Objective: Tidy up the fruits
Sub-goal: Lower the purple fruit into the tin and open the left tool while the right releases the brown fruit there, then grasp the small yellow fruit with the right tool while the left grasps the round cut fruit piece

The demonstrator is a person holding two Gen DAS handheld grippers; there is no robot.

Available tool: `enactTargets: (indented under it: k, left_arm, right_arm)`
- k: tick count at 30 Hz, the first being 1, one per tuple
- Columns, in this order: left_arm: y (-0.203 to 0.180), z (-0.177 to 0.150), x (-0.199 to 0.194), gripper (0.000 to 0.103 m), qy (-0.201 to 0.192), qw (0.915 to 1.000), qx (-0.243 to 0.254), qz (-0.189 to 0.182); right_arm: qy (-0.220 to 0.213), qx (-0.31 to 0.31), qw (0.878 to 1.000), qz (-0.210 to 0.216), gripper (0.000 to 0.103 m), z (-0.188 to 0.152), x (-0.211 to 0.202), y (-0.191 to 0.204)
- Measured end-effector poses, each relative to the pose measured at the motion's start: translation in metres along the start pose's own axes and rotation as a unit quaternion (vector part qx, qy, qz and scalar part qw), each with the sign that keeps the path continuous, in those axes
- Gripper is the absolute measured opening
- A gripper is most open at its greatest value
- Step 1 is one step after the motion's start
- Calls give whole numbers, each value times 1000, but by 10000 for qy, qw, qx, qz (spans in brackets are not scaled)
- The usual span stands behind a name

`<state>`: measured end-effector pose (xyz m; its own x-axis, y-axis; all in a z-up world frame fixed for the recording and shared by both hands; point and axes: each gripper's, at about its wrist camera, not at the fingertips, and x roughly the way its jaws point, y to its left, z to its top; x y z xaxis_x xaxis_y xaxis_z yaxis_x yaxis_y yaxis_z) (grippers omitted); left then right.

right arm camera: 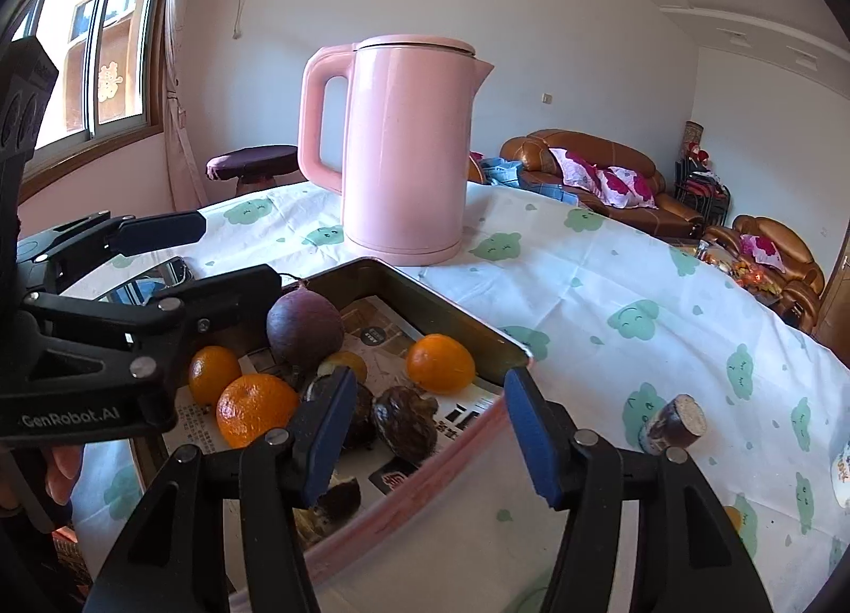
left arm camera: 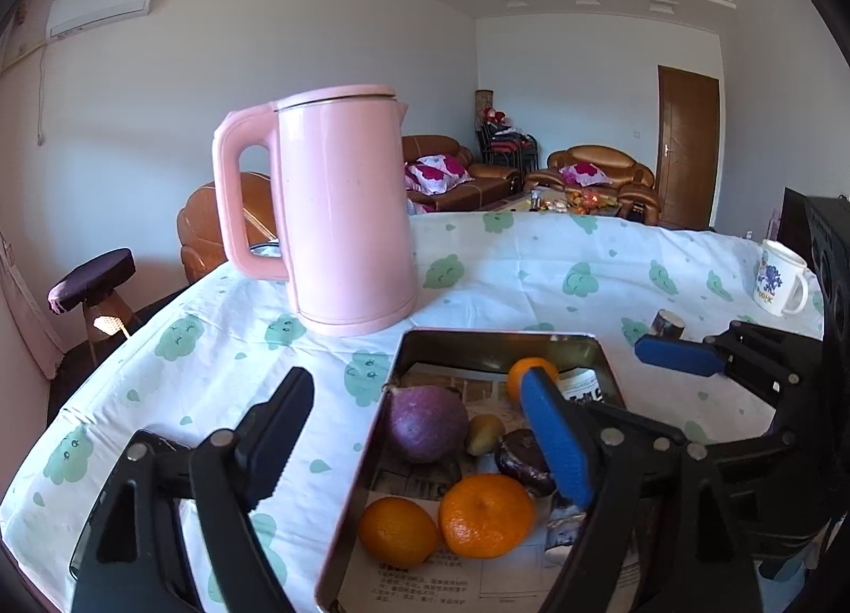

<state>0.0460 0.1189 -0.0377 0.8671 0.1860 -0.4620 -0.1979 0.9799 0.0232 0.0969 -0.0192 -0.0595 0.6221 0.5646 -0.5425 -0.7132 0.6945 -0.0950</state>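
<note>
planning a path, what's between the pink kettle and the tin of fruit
Nothing: only bare tablecloth lies between the pink kettle and the far rim of the tin. The right wrist view shows that stretch best.

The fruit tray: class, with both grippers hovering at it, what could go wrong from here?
1. The oranges lie close beside the purple fruit; an open gripper reaching for one could knock a neighbour.
2. The right gripper straddles the tray rim, so closing might clamp or tip it.
3. The pink kettle stands just behind the tray; a push could shove the tray into it.
</note>
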Motion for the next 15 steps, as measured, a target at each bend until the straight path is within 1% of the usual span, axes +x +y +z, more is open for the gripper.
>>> enactTargets:
  k: [2, 3, 5, 7, 8, 9, 13, 15]
  left_arm:
    - [-9, 2, -4, 86, -65, 9999, -1, -83]
    - [-15, 3, -6, 88, -102, 9999, 9, -119]
    - [-29, 5, -9, 89, -161, 9996, 49, -245]
    - [-47, 8, -12, 90, -201, 9988, 136, -416]
    - [-57, 10, -13, 91, -206, 9983, 179, -512]
    - [-66, 11, -14, 95, -210, 9977, 230, -610]
    - [-103, 20, -12, 96, -211, 9948, 429, -901]
    - [-119, 23, -3, 96, -92, 9942, 540, -923]
  right_arm:
    - [13, 4, 9998, -175, 60, -3, -11, -14]
    - [21, 41, 9995, -298, 60, -6, -17, -24]
    - [41, 185, 9983, -546, 60, -11, -29, -50]
    - [173, 325, 9953, -901, 60, -17, -35, -79]
    - [279, 397, 9931, -1069, 60, -21, -36, -93]
    - [407, 497, 9911, -1167, 60, -25, -35, -107]
    - [797, 822, 9843, -1343, 60, -43, -30, -146]
    - [965, 958, 9830, -1233, 60, -50, -24, -156]
